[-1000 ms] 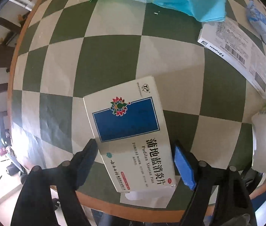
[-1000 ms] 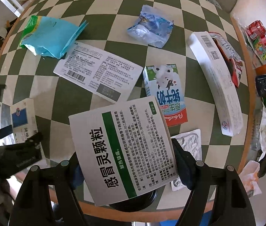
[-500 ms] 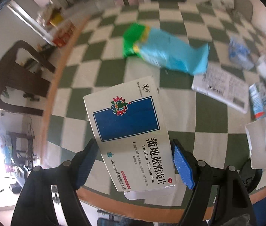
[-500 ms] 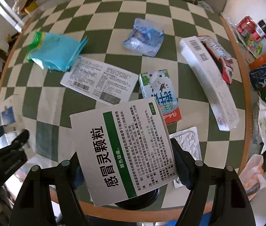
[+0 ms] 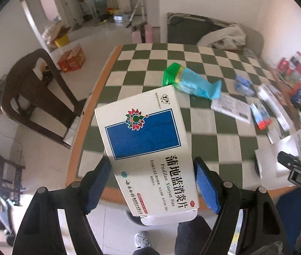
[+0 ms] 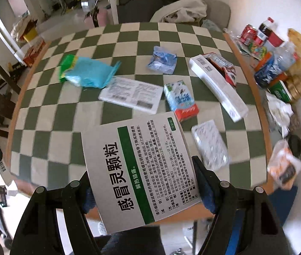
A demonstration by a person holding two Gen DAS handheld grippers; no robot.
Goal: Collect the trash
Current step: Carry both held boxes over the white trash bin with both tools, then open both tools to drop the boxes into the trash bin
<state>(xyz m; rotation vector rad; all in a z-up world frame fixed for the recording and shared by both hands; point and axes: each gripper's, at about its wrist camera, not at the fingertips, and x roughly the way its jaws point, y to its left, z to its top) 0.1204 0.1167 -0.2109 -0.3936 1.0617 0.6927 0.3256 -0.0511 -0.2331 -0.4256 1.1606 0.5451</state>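
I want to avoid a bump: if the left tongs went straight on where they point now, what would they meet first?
Probably the checkered table near its orange edge; the held blue-panel medicine box would touch first, though depth is unclear.

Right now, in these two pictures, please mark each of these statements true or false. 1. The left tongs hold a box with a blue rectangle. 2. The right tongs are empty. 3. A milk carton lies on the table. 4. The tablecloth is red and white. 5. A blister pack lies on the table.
1. True: the left tongs grip the blue box.
2. False: the right tongs grip a green-striped box.
3. True: the milk carton lies on its side on the table.
4. False: it is green and white.
5. True: the blister pack lies beside the green-striped box.
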